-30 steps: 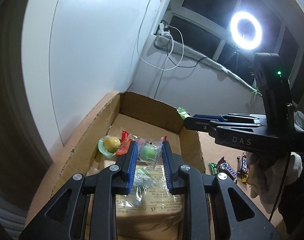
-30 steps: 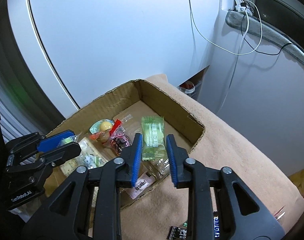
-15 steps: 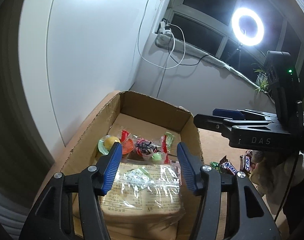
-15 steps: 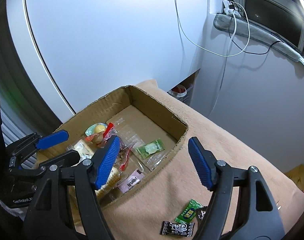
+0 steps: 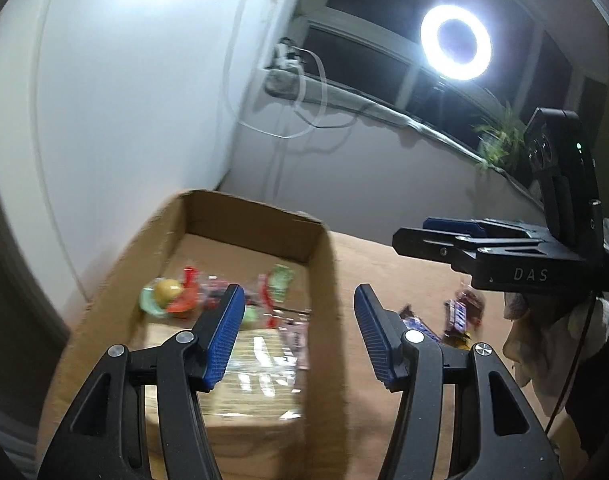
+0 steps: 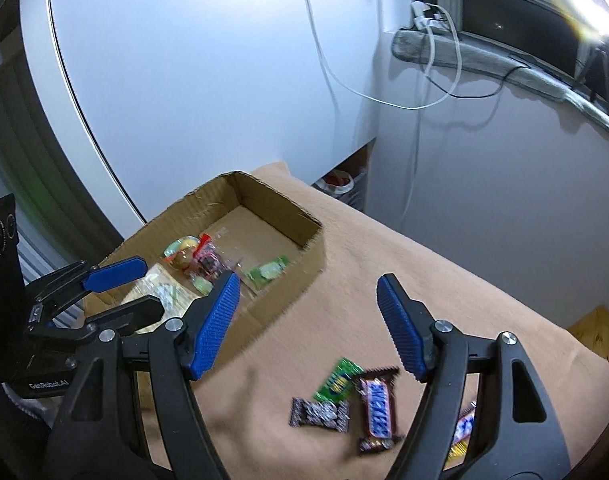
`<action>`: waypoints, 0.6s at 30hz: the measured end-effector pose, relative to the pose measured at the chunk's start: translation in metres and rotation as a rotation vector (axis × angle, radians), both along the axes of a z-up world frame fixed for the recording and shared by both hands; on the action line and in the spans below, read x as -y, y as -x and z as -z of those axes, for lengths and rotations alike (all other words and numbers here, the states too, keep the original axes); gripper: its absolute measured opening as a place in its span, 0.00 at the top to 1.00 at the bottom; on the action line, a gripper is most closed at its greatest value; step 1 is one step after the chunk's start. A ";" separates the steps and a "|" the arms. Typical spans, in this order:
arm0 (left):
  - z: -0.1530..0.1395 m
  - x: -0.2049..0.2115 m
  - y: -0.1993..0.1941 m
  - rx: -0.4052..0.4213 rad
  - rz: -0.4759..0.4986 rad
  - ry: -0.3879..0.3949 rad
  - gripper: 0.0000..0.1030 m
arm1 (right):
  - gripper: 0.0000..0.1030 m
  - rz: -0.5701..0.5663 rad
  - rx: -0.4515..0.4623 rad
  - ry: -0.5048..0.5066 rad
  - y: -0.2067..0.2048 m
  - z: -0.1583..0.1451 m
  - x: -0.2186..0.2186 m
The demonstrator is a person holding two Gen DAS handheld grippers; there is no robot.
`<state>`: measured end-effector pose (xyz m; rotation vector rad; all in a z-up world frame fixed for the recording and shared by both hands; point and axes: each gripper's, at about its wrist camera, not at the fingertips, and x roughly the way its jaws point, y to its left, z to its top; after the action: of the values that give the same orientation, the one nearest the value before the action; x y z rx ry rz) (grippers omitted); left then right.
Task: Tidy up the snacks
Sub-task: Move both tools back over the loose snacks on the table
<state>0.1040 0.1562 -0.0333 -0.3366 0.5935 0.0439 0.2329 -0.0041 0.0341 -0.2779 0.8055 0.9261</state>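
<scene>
On the tan-covered worktop [image 6: 444, 276] a shallow cardboard box [image 6: 264, 304] lies open-topped, its far corner near the white wall; inside it, toward the left wall, sit a round yellow sweet in green wrap [image 6: 180, 250], a red-and-dark wrapped sweet [image 6: 208, 262], a green packet [image 6: 266, 274] by the right wall, and a large clear bag of biscuits [image 5: 248, 384] filling the near end; the far half of the box floor is bare cardboard. The left tool [image 5: 298, 334] hangs over the box's right wall with its blue pads spread wide, pinching nothing; the wall's top edge runs between the pads. The right tool [image 6: 308, 322] is spread wide too, empty, above the cloth just right of the box. Outside the box, on the cloth near the right tool, lie a green bar [image 6: 338, 380], a dark wrapped bar [image 6: 320, 414] touching it, and a brown chocolate bar [image 6: 376, 408] beside both; another wrapper [image 6: 462, 426] is half hidden by the right finger; open cloth stretches beyond them to the worktop's far edge.
</scene>
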 end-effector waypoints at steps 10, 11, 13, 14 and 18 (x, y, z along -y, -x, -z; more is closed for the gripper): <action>-0.006 0.031 -0.009 0.008 0.087 0.000 0.45 | 0.28 0.072 0.004 -0.018 -0.001 -0.005 0.063; -0.006 0.034 -0.010 0.007 0.094 0.000 0.45 | 0.28 0.080 0.003 -0.020 -0.001 -0.006 0.069; -0.005 0.040 -0.011 0.002 0.105 -0.005 0.45 | 0.28 0.098 0.005 -0.022 -0.001 -0.006 0.083; -0.005 0.042 -0.012 0.001 0.111 -0.006 0.45 | 0.28 0.104 0.006 -0.022 0.000 -0.005 0.090; -0.007 0.056 -0.011 0.013 0.150 -0.009 0.45 | 0.28 0.142 0.006 -0.011 0.003 0.003 0.117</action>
<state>0.1151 0.1003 -0.0264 -0.2829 0.6037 -0.0999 0.2300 -0.1211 0.0314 -0.2114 0.8041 0.7961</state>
